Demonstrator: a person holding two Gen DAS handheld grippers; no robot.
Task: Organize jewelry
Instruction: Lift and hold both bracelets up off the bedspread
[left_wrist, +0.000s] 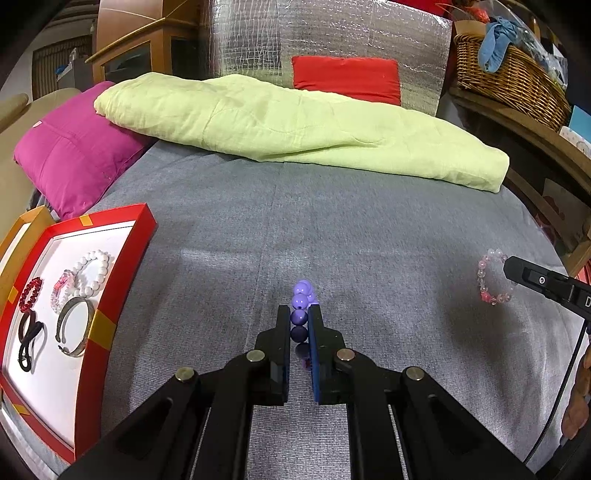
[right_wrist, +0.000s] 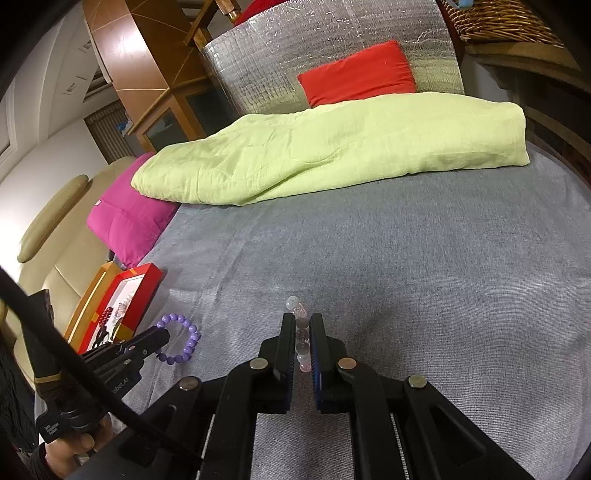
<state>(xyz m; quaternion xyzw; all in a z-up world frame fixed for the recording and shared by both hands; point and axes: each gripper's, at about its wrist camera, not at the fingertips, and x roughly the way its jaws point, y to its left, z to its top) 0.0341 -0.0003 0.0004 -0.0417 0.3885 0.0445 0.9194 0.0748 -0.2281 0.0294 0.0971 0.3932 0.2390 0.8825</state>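
Observation:
My left gripper (left_wrist: 299, 312) is shut on a purple bead bracelet (left_wrist: 302, 295), held edge-on between its fingers over the grey bed cover; the bracelet also shows in the right wrist view (right_wrist: 181, 338) at the left gripper's tip (right_wrist: 162, 338). My right gripper (right_wrist: 302, 321) is shut on a pink and clear bead bracelet (right_wrist: 297, 308); the same bracelet shows in the left wrist view (left_wrist: 493, 275) at the right gripper's tip (left_wrist: 511, 267). A red tray (left_wrist: 122, 258) at the left holds several pieces: a white bead bracelet (left_wrist: 92, 271), a red bead bracelet (left_wrist: 31, 293), a metal bangle (left_wrist: 75, 325) and black hair ties (left_wrist: 31, 341).
A yellow-green folded quilt (left_wrist: 295, 125) lies across the back of the bed. A magenta pillow (left_wrist: 77, 147) is at the back left and a red pillow (left_wrist: 347, 77) behind. A wicker basket (left_wrist: 509, 77) stands on a wooden shelf at the right. The grey cover (left_wrist: 369, 229) lies between.

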